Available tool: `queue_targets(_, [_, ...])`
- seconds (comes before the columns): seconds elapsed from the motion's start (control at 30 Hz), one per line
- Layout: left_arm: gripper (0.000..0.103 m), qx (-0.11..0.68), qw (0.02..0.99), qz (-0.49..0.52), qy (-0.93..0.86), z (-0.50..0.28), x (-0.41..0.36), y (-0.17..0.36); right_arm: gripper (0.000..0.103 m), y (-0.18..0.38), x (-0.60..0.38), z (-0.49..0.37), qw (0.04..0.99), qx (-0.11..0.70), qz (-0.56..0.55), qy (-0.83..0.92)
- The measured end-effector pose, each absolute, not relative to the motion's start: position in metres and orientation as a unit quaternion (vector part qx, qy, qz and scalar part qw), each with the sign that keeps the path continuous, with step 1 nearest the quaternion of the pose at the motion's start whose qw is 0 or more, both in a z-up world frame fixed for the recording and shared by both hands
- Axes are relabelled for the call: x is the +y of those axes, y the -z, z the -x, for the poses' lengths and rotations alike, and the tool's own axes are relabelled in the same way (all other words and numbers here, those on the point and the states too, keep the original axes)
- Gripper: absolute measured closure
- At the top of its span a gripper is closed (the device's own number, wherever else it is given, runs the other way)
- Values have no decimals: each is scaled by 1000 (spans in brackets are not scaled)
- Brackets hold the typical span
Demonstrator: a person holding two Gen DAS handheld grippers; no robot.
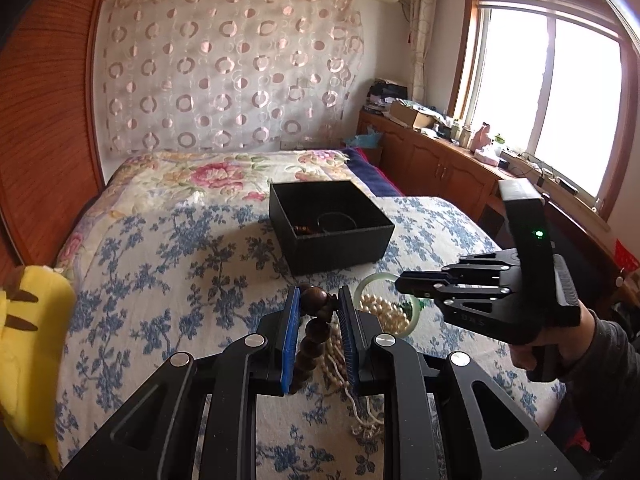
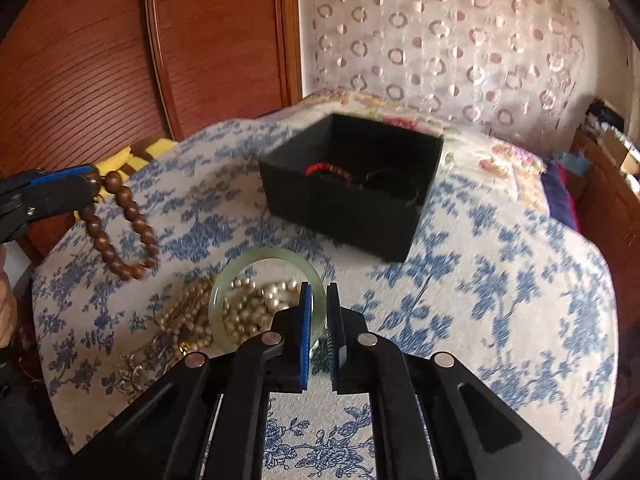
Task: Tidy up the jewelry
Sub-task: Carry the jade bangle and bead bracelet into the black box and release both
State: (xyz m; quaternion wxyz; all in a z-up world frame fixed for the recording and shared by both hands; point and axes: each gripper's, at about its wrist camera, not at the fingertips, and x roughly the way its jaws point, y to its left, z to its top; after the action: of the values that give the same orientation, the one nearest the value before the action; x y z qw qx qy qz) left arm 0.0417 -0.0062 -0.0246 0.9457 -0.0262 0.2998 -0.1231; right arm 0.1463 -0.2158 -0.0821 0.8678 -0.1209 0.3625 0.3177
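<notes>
On a bed [image 1: 168, 248] spread with a blue-flowered quilt, two hand-held tools are working a pile of jewelry. The left tool [image 1: 318, 300] is reaching forward at a low angle toward 12 o'clock, its blue-padded fingers narrowed around a wooden bead bracelet [image 1: 310, 334]; in the right wrist view the same bracelet [image 2: 120, 226] is dangling from its tip at 9 o'clock, lifted off the quilt. The right tool [image 2: 318, 300], gripped by the person's right hand [image 1: 552, 344] and seen in the left wrist view at 3 o'clock pointing toward 9 o'clock, is closing its fingers on the rim of a pale green jade bangle [image 2: 224, 284], one pad inside the ring and one outside. The bangle is resting tilted on a heap of pearl necklaces [image 2: 248, 308], with gold-toned chains [image 2: 160, 344] lying just beside it at 8 o'clock. An open black box [image 2: 344, 216] is sitting on the quilt at 12 o'clock from both tools, well apart from the pile, already holding a red-and-brown bead strand [image 2: 326, 170] and a dark ring-shaped piece [image 1: 336, 222].
</notes>
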Motion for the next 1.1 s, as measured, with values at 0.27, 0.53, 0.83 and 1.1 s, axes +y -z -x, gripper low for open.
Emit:
queue_targets(0.27, [85, 284, 950, 18, 128, -61, -6, 12, 95, 50, -226, -151, 888, 327, 117, -302])
queue_targets(0.53, [85, 277, 952, 5, 128, -84, -13, 3, 95, 36, -227, -180, 902, 310, 113, -278])
queue_targets(0.83, [85, 269, 955, -1, 126, -108, -20, -10, 95, 32, -227, -224, 913, 307, 90, -251])
queue_targets(1.1, [85, 265, 957, -10, 120, -129, -25, -21, 95, 51, -218, -244, 911, 321, 101, -238])
